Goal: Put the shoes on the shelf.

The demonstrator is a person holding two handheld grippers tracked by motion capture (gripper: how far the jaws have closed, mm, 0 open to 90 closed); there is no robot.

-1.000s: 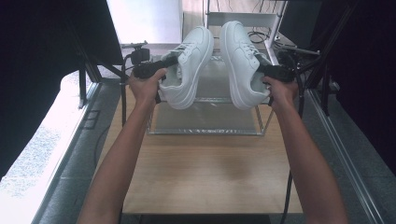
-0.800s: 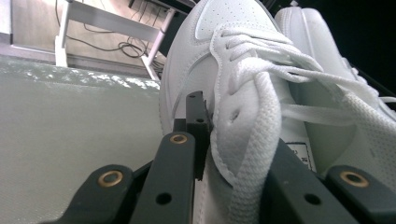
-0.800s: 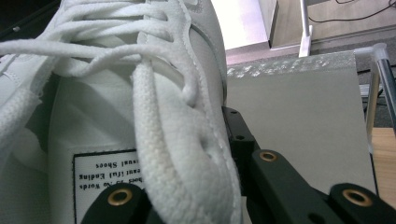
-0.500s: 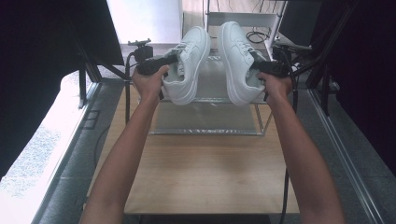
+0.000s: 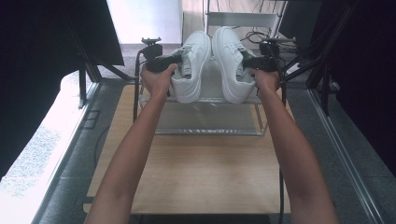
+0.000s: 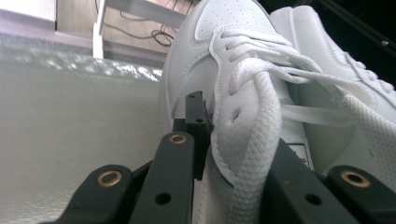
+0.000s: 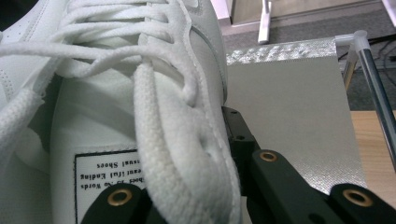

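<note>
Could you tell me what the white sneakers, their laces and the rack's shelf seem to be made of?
The left sneaker and the right sneaker look like smooth white leather or a synthetic imitation: matte sheen, stitched panels, punched toe holes. The laces are flat woven fabric, with a visible weave. The rack's shelf seems a silvery textured sheet, maybe plastic or coated fabric, held on thin metal tubes.

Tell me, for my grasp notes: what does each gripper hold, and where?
Left gripper clamps the left white sneaker by its laced side wall; right gripper likewise the right white sneaker.
</note>
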